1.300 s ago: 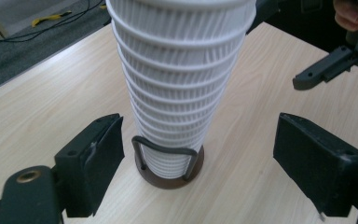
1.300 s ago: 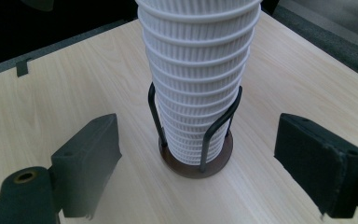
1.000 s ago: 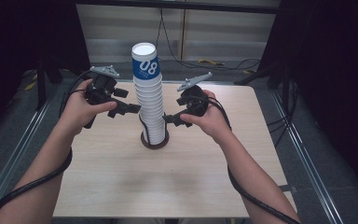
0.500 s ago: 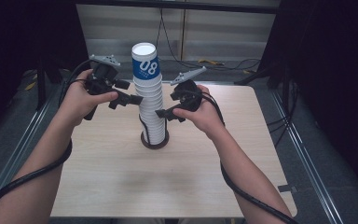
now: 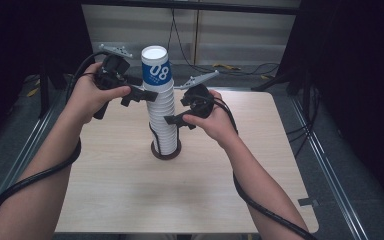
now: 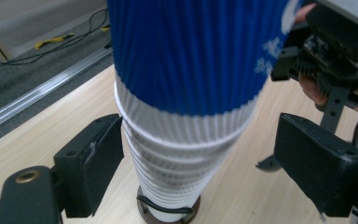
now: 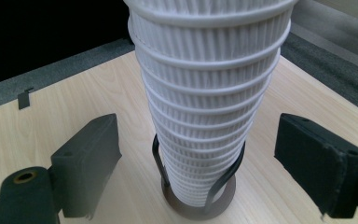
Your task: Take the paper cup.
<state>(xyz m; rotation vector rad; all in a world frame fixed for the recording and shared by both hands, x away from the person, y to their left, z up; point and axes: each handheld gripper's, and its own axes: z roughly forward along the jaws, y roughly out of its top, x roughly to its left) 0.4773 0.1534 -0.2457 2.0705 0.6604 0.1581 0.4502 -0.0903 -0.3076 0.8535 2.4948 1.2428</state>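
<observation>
When lifting off the blue cup [image 5: 158, 75], close the left tool [image 6: 196, 158] squarely on the ribbed wall, just above the lower edge, and squeeze lightly to avoid crushing the paper. Pull straight up along the axis of the stack [image 5: 163, 125]. Steady the white cups below with the right tool [image 7: 209, 154] to prevent a double pick.

Located: blue cup topmost on the stack, upright in a dark ring holder [image 5: 166, 150] at the middle of the tabletop [image 5: 130, 190].

Left tool: partly open, straddling the blue cup's lower edge; one jaw at or very near the wall, clear gap at the other; nothing gripped.

Right tool: wide open, straddling the white cups lower down; gaps on both sides; nothing held.

Left hand [image 5: 87, 97]: raised, left of the stack, tool roughly level and pointing right.

Right hand [image 5: 217, 122]: lower, right of the stack, tool roughly level and pointing left, forearm entering from the near edge.
</observation>
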